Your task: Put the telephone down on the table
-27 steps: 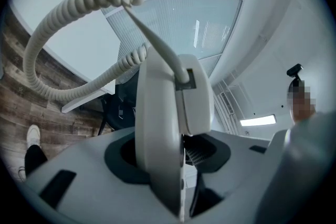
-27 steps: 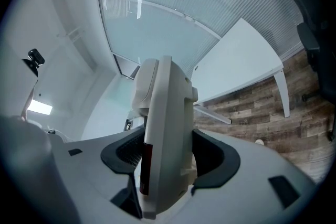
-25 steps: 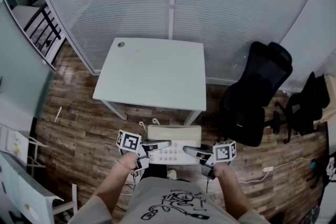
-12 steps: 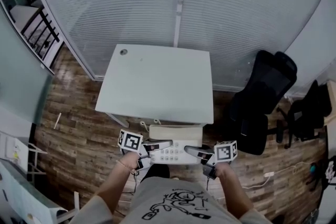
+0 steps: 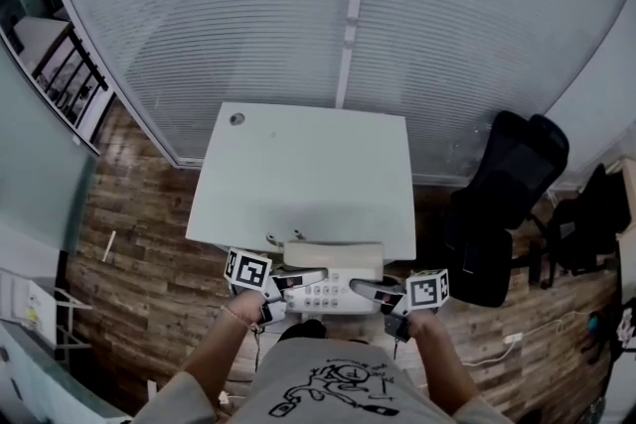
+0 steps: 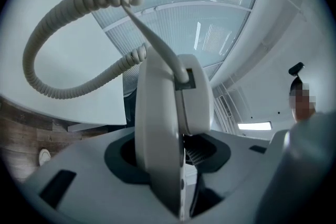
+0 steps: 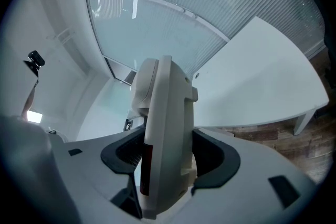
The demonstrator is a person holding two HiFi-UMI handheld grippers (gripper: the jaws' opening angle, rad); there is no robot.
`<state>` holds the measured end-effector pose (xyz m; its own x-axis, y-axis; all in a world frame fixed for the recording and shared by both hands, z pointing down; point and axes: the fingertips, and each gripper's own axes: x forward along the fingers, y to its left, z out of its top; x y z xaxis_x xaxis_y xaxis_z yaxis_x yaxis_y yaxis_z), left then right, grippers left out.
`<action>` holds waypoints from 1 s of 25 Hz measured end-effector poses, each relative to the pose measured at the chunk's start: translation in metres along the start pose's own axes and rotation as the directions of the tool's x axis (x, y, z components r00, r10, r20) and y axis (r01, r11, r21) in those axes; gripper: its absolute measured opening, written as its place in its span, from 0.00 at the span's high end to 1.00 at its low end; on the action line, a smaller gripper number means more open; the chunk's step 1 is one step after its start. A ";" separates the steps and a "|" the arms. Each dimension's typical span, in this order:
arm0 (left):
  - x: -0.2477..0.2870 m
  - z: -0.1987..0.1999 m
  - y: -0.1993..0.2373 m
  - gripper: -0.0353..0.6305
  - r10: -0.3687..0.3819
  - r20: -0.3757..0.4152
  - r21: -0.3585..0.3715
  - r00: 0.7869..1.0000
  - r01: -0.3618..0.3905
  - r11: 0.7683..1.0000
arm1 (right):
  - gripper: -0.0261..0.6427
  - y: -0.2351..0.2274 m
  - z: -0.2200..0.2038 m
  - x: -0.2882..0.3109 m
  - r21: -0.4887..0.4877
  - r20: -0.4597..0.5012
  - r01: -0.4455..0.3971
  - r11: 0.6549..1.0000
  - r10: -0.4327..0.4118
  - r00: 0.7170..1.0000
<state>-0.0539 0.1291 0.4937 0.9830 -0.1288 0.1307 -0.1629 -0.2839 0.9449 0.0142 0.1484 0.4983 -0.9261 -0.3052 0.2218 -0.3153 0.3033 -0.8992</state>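
A beige desk telephone [image 5: 332, 278], handset on its cradle and keypad up, hangs in the air just before the near edge of a white table [image 5: 308, 174]. My left gripper [image 5: 294, 280] is shut on its left side [image 6: 157, 128], my right gripper [image 5: 360, 287] on its right side [image 7: 165, 139]. The coiled cord [image 6: 58, 44] loops out on the left, and its end [image 5: 281, 236] reaches over the table's near edge.
A black office chair [image 5: 502, 204] stands right of the table. Frosted glass partitions [image 5: 348, 5] run behind it. A second dark chair [image 5: 586, 213] is at the far right. The floor [image 5: 129, 213] is brown wood planks with a white cable [image 5: 517, 338] on it.
Both grippers have carried the telephone forward, toward the table. The table's near edge now lies right at the phone.
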 end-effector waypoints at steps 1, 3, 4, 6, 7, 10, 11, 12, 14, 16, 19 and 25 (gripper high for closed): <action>-0.001 0.007 0.001 0.66 -0.011 0.000 0.003 1.000 0.011 1.000 | 0.53 -0.001 0.005 0.005 -0.002 0.002 -0.002 1.000 0.002 1.000; -0.005 0.018 0.005 0.66 -0.013 -0.001 -0.003 1.000 0.013 1.000 | 0.53 -0.002 0.015 0.014 -0.006 0.004 -0.008 1.000 0.008 1.000; -0.007 0.023 0.008 0.66 -0.005 -0.003 -0.007 1.000 0.005 1.000 | 0.53 -0.003 0.020 0.017 -0.006 0.005 -0.007 1.000 0.007 1.000; -0.009 0.031 0.012 0.66 0.004 -0.005 -0.005 1.000 -0.004 1.000 | 0.53 -0.005 0.027 0.022 -0.008 0.006 0.001 1.000 -0.001 1.000; -0.010 0.035 0.013 0.66 0.005 -0.006 0.001 1.000 -0.005 1.000 | 0.53 -0.006 0.030 0.024 -0.008 0.006 0.005 1.000 -0.005 1.000; -0.010 0.043 0.012 0.66 -0.022 -0.006 0.011 1.000 0.022 1.000 | 0.53 -0.009 0.035 0.026 -0.002 0.008 0.021 1.000 -0.021 1.000; -0.009 0.045 0.012 0.66 -0.030 -0.005 0.008 1.000 0.030 1.000 | 0.53 -0.010 0.037 0.027 0.001 0.007 0.025 1.000 -0.025 1.000; -0.008 0.047 0.013 0.66 -0.025 -0.005 -0.001 1.000 0.025 1.000 | 0.53 -0.011 0.039 0.027 0.005 0.007 0.025 1.000 -0.025 1.000; -0.007 0.050 0.017 0.66 -0.015 -0.005 -0.020 1.000 0.015 1.000 | 0.53 -0.011 0.044 0.029 0.011 0.007 0.015 1.000 -0.015 1.000; -0.003 0.055 0.016 0.66 -0.034 -0.002 -0.015 0.999 0.034 0.999 | 0.53 -0.015 0.048 0.029 0.011 0.004 0.016 1.000 -0.016 1.000; 0.000 0.064 0.020 0.66 -0.037 -0.001 -0.013 0.999 0.037 0.999 | 0.53 -0.022 0.056 0.030 0.012 0.000 0.024 1.000 -0.024 1.000; 0.006 0.083 0.032 0.66 0.005 -0.003 -0.022 1.000 -0.005 1.000 | 0.53 -0.032 0.075 0.035 0.035 0.002 -0.005 0.999 0.005 1.000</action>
<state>-0.0607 0.0407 0.5001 0.9825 -0.1271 0.1362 -0.1657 -0.2624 0.9506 0.0075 0.0603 0.5067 -0.9273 -0.3057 0.2160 -0.3028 0.2733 -0.9130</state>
